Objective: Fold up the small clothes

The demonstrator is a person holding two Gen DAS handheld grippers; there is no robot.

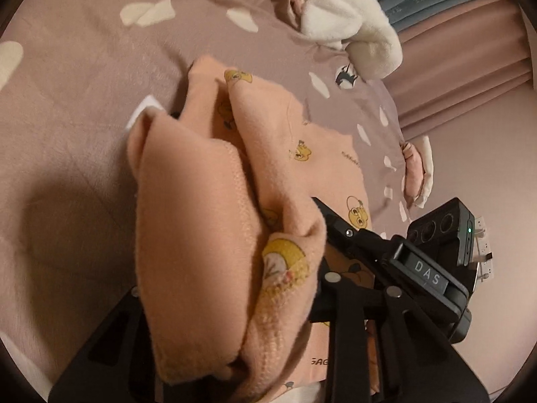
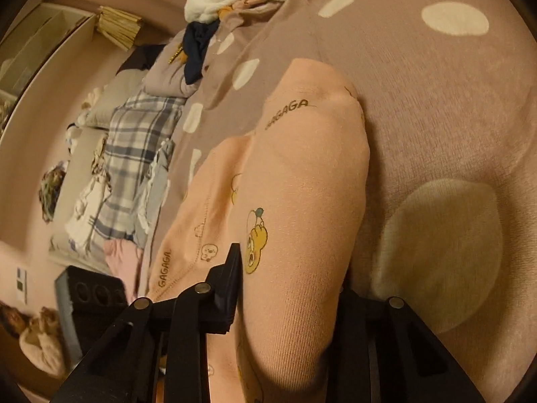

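Garment: I see a small peach cotton garment with yellow cartoon prints (image 1: 295, 141) lying on the mauve bedsheet with white spots (image 1: 84, 100).
Left claw: my left gripper (image 1: 231, 288) is clamped on a bunched fold of that garment, raised off the sheet.
Right claw: my right gripper (image 2: 292, 288) pinches another thick fold of it, "GAGAGA" lettering showing beyond.
Bed's far end: a white fluffy cloth (image 1: 349, 20) lies well apart from the garment.
Bedside: a plaid blanket (image 2: 134, 154).

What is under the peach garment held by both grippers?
The peach garment lies over a mauve bedsheet with white spots. The sheet shows all round it; what it directly covers is hidden.
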